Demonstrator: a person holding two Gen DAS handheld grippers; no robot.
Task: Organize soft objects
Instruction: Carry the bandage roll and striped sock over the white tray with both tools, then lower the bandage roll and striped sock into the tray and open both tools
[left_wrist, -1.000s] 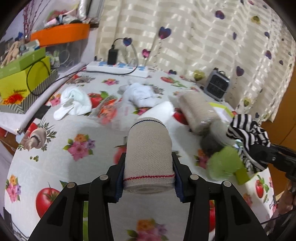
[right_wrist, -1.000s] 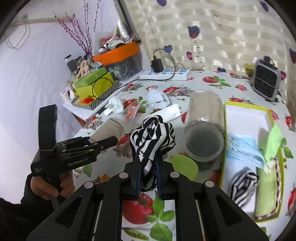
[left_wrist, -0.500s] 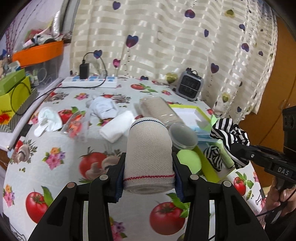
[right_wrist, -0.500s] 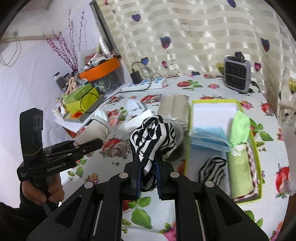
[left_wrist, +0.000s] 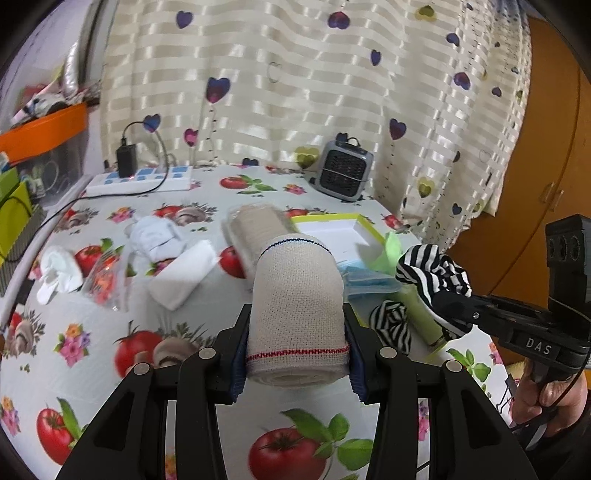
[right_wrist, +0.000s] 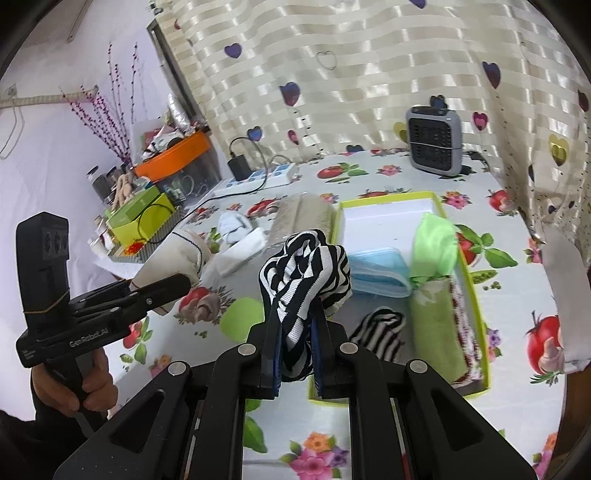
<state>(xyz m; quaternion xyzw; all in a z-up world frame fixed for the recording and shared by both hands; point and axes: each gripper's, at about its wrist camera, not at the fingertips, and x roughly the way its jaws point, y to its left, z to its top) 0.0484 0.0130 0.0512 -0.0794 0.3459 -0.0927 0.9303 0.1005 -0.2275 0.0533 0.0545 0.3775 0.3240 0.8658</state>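
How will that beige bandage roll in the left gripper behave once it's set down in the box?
The bandage roll is a woven cylinder, so it will probably roll unless laid against something. It looks soft; the left gripper barely dents it. The box is already crowded, which may wedge it in place.

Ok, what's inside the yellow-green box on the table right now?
The box holds a folded blue face mask, a rolled green cloth, a red-patterned cloth along its right wall and a striped sock. Its near left corner is hidden behind the right gripper.
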